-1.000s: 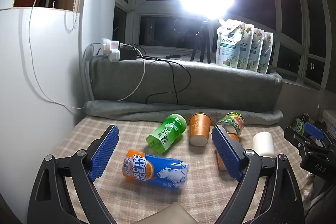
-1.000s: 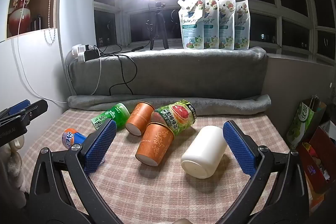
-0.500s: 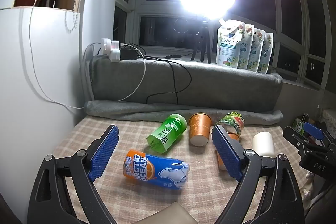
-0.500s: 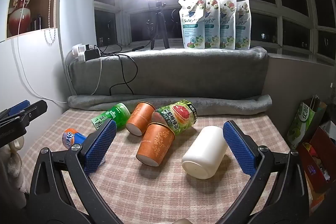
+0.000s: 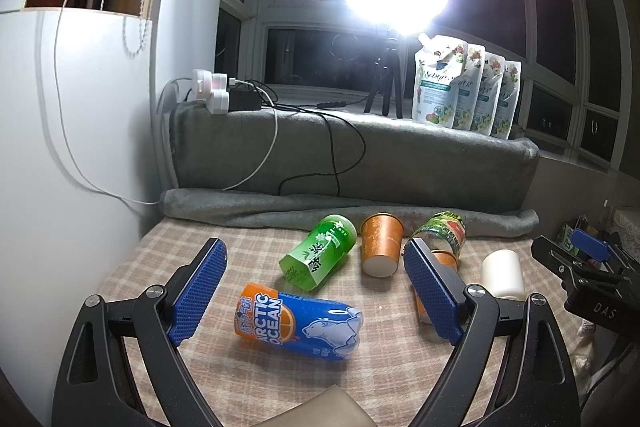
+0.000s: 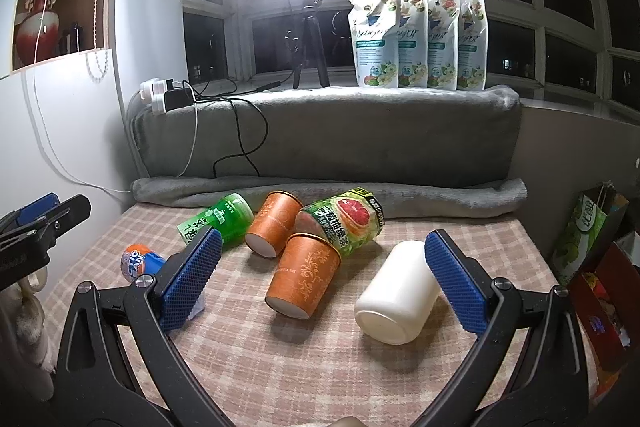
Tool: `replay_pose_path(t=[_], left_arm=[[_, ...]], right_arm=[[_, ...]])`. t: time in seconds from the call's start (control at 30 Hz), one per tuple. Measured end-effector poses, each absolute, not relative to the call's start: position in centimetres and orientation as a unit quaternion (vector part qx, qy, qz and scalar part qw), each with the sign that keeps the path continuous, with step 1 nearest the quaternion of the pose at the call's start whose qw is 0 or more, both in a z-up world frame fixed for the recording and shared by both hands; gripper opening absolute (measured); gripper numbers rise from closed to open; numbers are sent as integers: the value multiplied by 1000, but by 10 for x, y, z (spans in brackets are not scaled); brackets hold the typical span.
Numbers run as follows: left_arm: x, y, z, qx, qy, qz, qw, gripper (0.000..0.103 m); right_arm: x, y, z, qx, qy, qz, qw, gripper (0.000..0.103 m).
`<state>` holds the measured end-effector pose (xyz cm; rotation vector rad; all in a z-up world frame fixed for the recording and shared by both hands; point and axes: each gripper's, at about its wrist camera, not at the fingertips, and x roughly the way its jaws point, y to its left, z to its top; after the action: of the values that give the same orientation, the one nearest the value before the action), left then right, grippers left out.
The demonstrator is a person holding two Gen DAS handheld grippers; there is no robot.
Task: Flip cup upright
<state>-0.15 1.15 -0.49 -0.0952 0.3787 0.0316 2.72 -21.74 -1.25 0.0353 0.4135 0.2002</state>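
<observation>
Several cups lie on their sides on the checked cloth: a white cup, two orange paper cups, a green grapefruit cup, a green tea cup and a blue-orange Arctic Ocean cup. My right gripper is open and empty, its right pad beside the white cup. My left gripper is open and empty above the Arctic Ocean cup. The white cup also shows in the left wrist view.
A rolled grey blanket edges the back of the cloth, with a grey-covered ledge behind carrying pouches, a ring light tripod and a power strip with cables. Bags stand at the right.
My right gripper has edged slightly forward and the white cup looks a little nearer its right pad. The cups have not moved.
</observation>
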Motion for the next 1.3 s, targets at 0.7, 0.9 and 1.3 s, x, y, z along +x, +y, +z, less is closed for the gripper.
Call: replay_pose_path(t=[0.7, 0.9, 1.3], left_arm=[[-9, 54, -38, -70, 242, 43, 967, 90], [-13, 72, -42, -88, 248, 58, 963, 90], [-16, 92, -45, -112, 248, 67, 960, 90]], right_arm=[[171, -172, -32, 89, 391, 204, 893, 103], [218, -156, -39, 112, 451, 210, 860, 89], [266, -117, -68, 77, 531, 176, 825, 74]])
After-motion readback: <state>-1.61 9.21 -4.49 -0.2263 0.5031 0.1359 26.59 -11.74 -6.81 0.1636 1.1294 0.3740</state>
